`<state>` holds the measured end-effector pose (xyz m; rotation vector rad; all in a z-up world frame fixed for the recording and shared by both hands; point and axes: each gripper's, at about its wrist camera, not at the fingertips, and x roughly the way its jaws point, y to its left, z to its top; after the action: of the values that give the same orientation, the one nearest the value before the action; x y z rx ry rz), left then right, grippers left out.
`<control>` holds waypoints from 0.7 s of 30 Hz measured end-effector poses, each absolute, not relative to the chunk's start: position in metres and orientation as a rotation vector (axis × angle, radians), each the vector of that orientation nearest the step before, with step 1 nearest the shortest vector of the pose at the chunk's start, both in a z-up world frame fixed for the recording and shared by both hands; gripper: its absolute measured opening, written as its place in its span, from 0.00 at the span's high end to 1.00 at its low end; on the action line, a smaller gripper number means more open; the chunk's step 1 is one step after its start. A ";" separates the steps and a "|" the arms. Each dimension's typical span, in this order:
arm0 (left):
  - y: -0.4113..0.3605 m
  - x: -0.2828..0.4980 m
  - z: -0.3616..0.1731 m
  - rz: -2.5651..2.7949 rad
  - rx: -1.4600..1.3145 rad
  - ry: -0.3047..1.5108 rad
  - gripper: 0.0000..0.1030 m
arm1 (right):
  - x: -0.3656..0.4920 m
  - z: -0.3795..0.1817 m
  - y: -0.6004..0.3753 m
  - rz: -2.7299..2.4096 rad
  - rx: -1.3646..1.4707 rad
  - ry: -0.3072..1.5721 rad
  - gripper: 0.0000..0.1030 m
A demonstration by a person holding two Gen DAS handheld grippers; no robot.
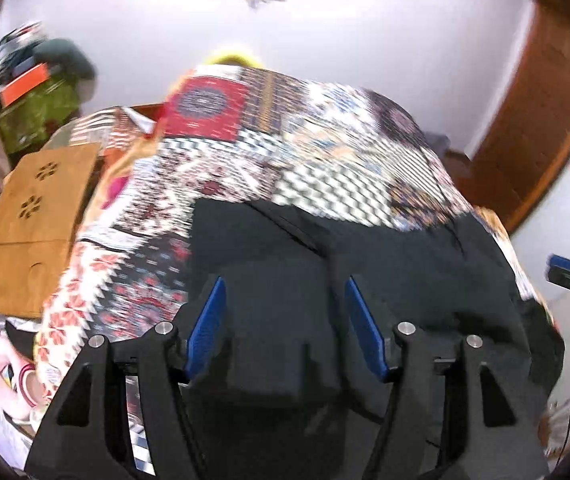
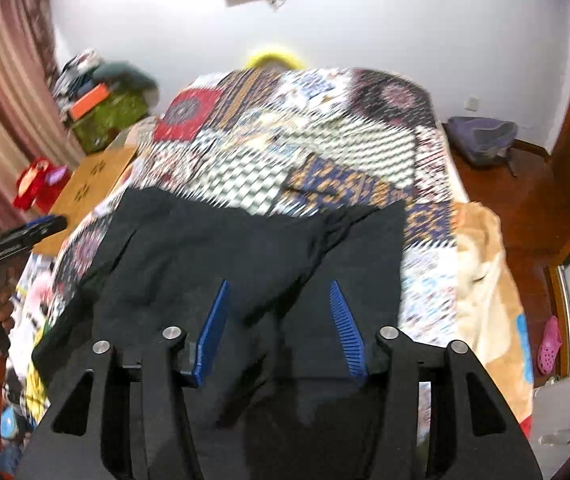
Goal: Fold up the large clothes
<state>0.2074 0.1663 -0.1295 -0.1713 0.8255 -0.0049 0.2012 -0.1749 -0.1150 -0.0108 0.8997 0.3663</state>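
1. My left claw (image 1: 283,300) is spread wide, blue pads (image 1: 207,328) apart, nothing between them; it hovers over the dark garment (image 1: 385,280).
2. My right claw (image 2: 279,304) is also gaping, blue fingers (image 2: 347,332) empty, above the same dark garment (image 2: 225,248).
3. The garment lies spread on the bed, near edge, on the patchwork quilt (image 2: 285,140); whether either claw touches the cloth, I cannot tell, the frames are blurred.
4. A beige blanket (image 2: 481,264) lies along the quilt's right side.
5. A wooden board (image 1: 33,224) sits left of the bed.
6. A backpack (image 2: 481,140) is on the floor by the wall, and a pink clog (image 2: 549,344) lies further right.
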 end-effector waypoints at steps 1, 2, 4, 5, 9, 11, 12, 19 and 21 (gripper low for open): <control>0.177 0.210 -0.129 0.014 -0.185 0.825 0.40 | 0.206 -0.115 -0.181 0.350 0.004 0.900 0.51; 0.186 0.212 -0.130 0.030 -0.202 0.827 0.40 | 0.211 -0.117 -0.188 0.334 0.020 0.906 0.51; 0.206 0.215 -0.137 0.049 -0.252 0.841 0.40 | 0.216 -0.121 -0.201 0.310 0.043 0.923 0.51; 0.216 0.217 -0.142 0.059 -0.283 0.853 0.40 | 0.222 -0.127 -0.208 0.289 0.056 0.939 0.51; 0.241 0.225 -0.173 0.058 -0.404 0.921 0.40 | 0.243 -0.148 -0.230 0.246 0.125 1.018 0.51; 0.248 0.229 -0.191 0.053 -0.448 0.960 0.40 | 0.252 -0.162 -0.240 0.240 0.175 1.071 0.51; 0.250 0.232 -0.201 0.053 -0.469 0.979 0.40 | 0.257 -0.170 -0.243 0.240 0.196 1.099 0.51; 0.253 0.255 -0.250 -0.004 -0.612 1.069 0.40 | 0.277 -0.202 -0.240 0.287 0.264 1.212 0.51; 0.252 0.261 -0.257 -0.023 -0.641 1.075 0.40 | 0.283 -0.209 -0.239 0.305 0.265 1.234 0.51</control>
<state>0.2609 0.2522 -0.2572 -0.6415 1.0753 -0.0231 0.2828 -0.2389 -0.2086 0.2647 1.2344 0.3049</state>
